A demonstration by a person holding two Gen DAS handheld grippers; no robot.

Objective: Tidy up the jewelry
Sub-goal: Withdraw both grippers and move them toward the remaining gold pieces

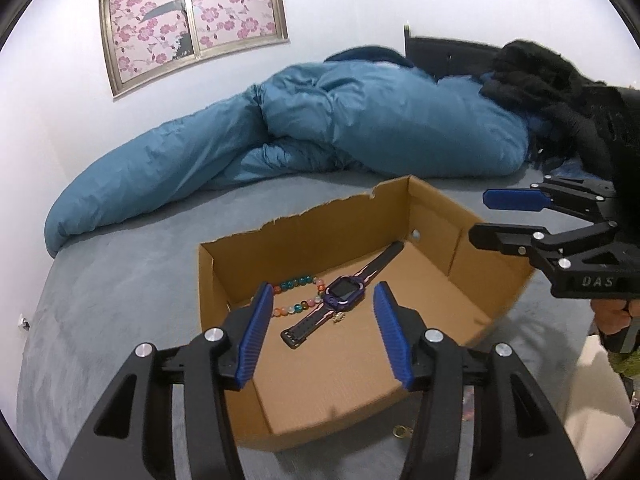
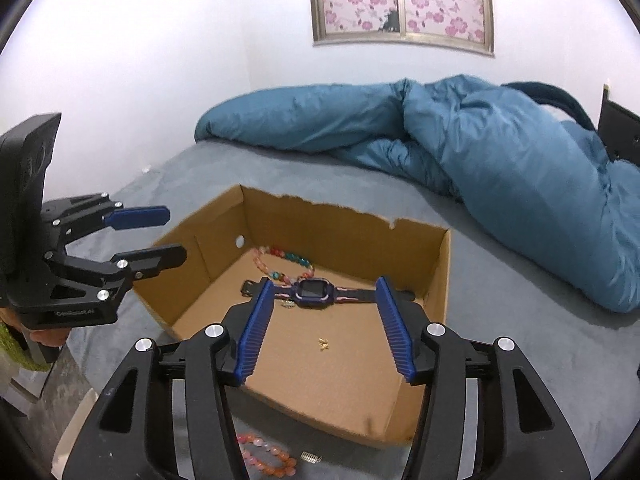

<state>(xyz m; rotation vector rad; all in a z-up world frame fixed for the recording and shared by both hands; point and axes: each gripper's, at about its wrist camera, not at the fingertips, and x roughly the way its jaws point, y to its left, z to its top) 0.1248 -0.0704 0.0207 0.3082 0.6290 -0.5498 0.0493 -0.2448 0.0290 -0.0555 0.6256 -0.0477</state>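
An open cardboard box (image 1: 320,236) (image 2: 340,232) lies on the grey bed. Inside it are a purple watch (image 1: 344,292) (image 2: 312,290) with a black strap, a multicoloured bead bracelet (image 1: 300,282) (image 2: 280,258) and small gold pieces (image 1: 339,317) (image 2: 323,344). My left gripper (image 1: 323,292) (image 2: 176,235) hangs open over the box with nothing between its blue pads. My right gripper (image 2: 324,284) (image 1: 484,216) is open and empty too, above the box's other side. In front of the box, on the bed, lie a pink-orange bead bracelet (image 2: 268,452), a small metal clip (image 2: 310,457) and a gold ring (image 1: 400,431).
A rumpled blue duvet (image 1: 360,120) (image 2: 500,160) lies across the back of the bed, with black clothing (image 1: 540,76) piled at its right end. White walls and a flower-patterned window (image 1: 192,20) stand behind. Grey sheet (image 1: 120,280) surrounds the box.
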